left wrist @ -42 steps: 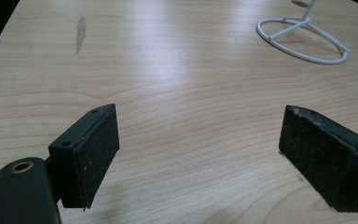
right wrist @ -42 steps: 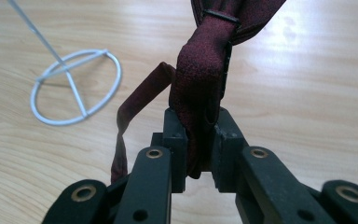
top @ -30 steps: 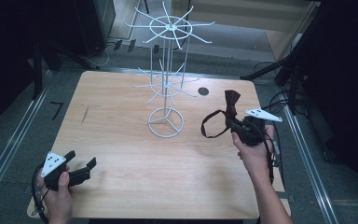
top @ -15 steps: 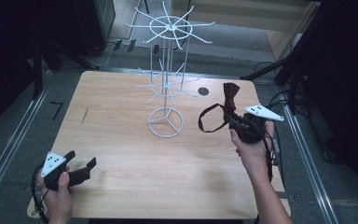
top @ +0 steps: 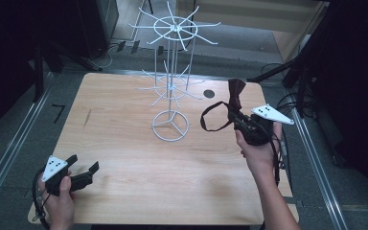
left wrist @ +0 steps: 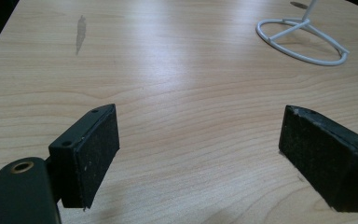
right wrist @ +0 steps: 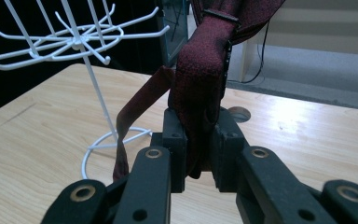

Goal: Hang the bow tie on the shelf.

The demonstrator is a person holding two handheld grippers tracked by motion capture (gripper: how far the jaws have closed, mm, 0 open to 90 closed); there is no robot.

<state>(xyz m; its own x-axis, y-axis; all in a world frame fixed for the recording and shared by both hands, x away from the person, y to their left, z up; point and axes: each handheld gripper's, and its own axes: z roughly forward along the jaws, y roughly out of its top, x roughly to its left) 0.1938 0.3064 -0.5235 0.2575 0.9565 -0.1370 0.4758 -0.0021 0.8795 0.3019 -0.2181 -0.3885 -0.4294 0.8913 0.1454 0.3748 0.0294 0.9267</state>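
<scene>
A dark red bow tie (top: 235,92) with a looped strap (top: 211,117) is held up at the table's right side; my right gripper (top: 237,116) is shut on it. In the right gripper view the bow tie (right wrist: 200,79) rises from between the closed jaws of my right gripper (right wrist: 198,140), its strap hanging to the left. A white wire display rack (top: 171,91) with hook arms stands at the table's middle, left of the bow tie. My left gripper (top: 84,168) rests open near the front left corner; in its own view my left gripper (left wrist: 200,154) holds nothing above bare wood.
The wooden table (top: 124,143) has a round cable hole (top: 209,93) at the back right. The rack's ring base (left wrist: 303,39) lies ahead and right of the left gripper. Metal rails (top: 9,148) run along both table sides; cables and dark equipment lie beyond.
My right gripper has lifted and carried the bow tie slightly back and up. The left gripper has stayed put.
</scene>
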